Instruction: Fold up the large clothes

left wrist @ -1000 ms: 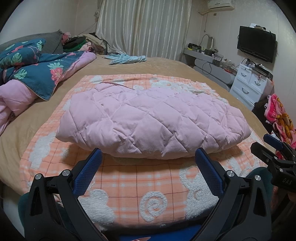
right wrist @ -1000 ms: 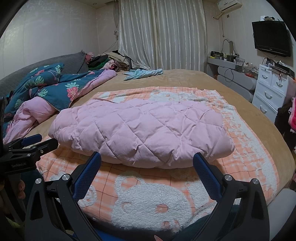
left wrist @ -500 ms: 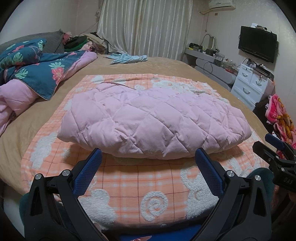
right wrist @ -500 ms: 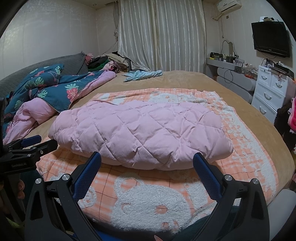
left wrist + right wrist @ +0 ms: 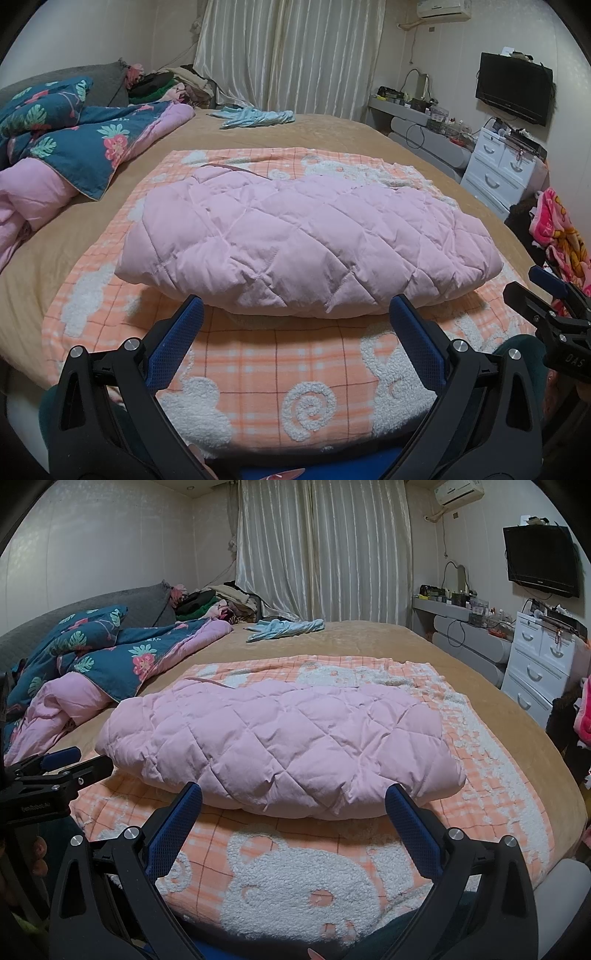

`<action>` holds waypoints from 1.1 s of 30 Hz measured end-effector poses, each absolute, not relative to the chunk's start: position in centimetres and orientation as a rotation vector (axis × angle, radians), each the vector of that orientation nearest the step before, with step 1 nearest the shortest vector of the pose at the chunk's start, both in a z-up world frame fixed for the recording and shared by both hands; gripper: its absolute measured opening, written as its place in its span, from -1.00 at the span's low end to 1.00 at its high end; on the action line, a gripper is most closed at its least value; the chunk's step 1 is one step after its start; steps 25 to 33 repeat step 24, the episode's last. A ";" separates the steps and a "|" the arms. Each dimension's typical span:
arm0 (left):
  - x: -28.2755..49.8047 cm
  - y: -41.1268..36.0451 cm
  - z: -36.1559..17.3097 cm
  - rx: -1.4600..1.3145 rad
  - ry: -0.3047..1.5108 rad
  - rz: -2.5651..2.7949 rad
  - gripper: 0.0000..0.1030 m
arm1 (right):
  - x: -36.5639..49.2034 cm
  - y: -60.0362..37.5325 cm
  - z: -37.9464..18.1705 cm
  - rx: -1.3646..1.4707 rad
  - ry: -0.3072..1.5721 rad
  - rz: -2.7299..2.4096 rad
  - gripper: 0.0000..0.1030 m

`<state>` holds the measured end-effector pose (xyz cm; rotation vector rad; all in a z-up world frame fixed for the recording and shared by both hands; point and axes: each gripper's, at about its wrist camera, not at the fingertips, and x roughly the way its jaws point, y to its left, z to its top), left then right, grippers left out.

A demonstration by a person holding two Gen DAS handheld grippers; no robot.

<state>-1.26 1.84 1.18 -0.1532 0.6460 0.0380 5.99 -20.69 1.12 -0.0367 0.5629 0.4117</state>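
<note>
A pink quilted padded garment [image 5: 306,243] lies folded in a thick bundle on an orange checked blanket [image 5: 280,369] on the bed. It also shows in the right wrist view [image 5: 280,746]. My left gripper [image 5: 295,314] is open and empty, just in front of the bundle's near edge. My right gripper [image 5: 293,799] is open and empty, also just short of the near edge. Each gripper shows at the side of the other's view: the right gripper [image 5: 546,295], the left gripper [image 5: 62,764].
A blue floral duvet with pink lining [image 5: 74,147] is heaped at the left. A light blue garment [image 5: 255,116] lies at the far side of the tan bed [image 5: 332,133]. White drawers [image 5: 502,166], a TV [image 5: 515,92] and a bright towel [image 5: 557,229] are at the right.
Both views have shifted very slightly; the garment and the open grippers look the same as before.
</note>
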 end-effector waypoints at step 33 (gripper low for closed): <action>3.9 23.6 0.4 -0.265 0.646 0.550 0.82 | 11.1 -52.7 -6.4 0.198 0.651 -0.506 0.92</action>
